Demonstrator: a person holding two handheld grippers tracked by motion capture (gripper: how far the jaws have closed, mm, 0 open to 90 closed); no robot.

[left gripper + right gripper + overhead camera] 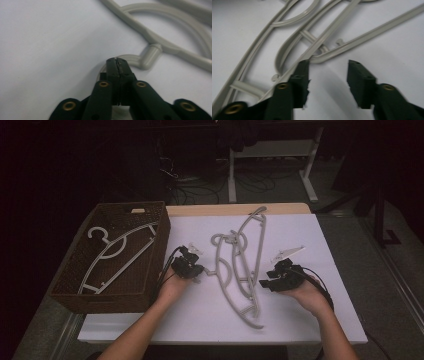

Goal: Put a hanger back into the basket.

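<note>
Two grey plastic hangers [239, 270] lie crossed over each other in the middle of the white table [300, 320]. My left gripper [200, 270] is at their left side. In the left gripper view its jaws [117, 61] are pressed together, and the tips rest on the curved hook [147, 57] of one hanger, which runs behind them. My right gripper [262, 283] is at the hangers' right side. It stands open [328, 67] with bare table between the pads, and its left fingertip [303, 67] touches the rounded end of a hanger's bar [322, 58].
A dark wicker basket [115, 297] stands at the table's left edge with one grey hanger [120, 252] lying in it. A strip of wood [220, 210] shows along the table's far edge. Desk legs and cables [235, 180] are on the dark floor behind.
</note>
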